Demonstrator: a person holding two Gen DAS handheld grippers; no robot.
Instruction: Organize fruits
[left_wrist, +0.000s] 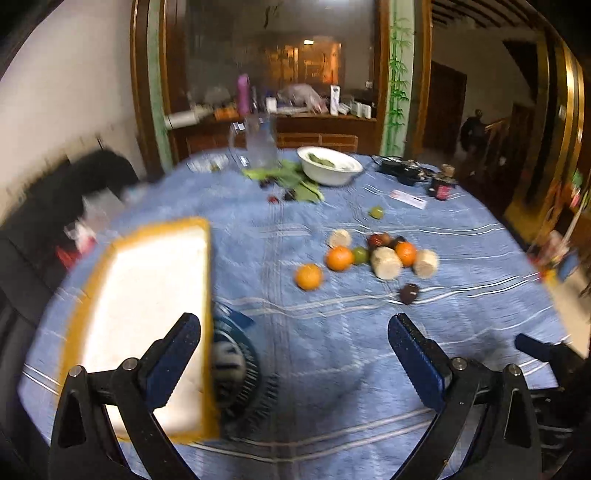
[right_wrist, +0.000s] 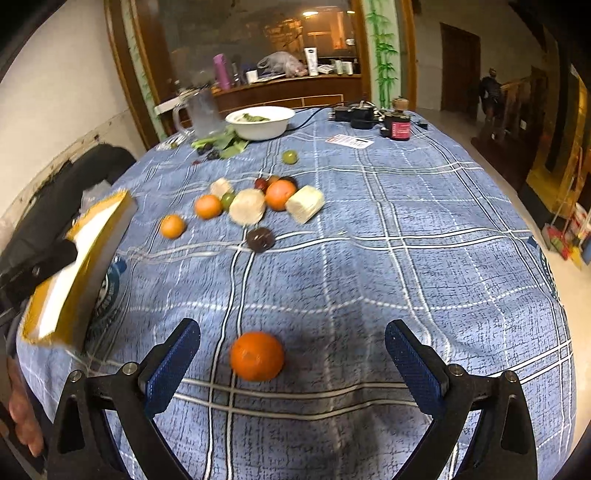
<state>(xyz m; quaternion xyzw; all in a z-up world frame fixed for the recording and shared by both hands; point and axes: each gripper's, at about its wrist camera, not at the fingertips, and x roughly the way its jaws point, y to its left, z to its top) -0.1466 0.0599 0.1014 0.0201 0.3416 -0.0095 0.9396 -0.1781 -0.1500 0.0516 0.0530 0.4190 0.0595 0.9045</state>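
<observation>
A tilted, blurred white tray with a yellow rim sits off the blue checked tablecloth. It lies against the left finger of my left gripper, which is open; I cannot tell if they touch. The tray also shows in the right wrist view. My right gripper is open, with one orange on the cloth between its fingers, apart from both. Farther off lie oranges, pale cut chunks, small green fruits and a dark round fruit.
A white bowl with greens, a glass mug, a dark jar and black cables stand at the table's far side. A black chair with clothing is at the left. A hand shows at lower left.
</observation>
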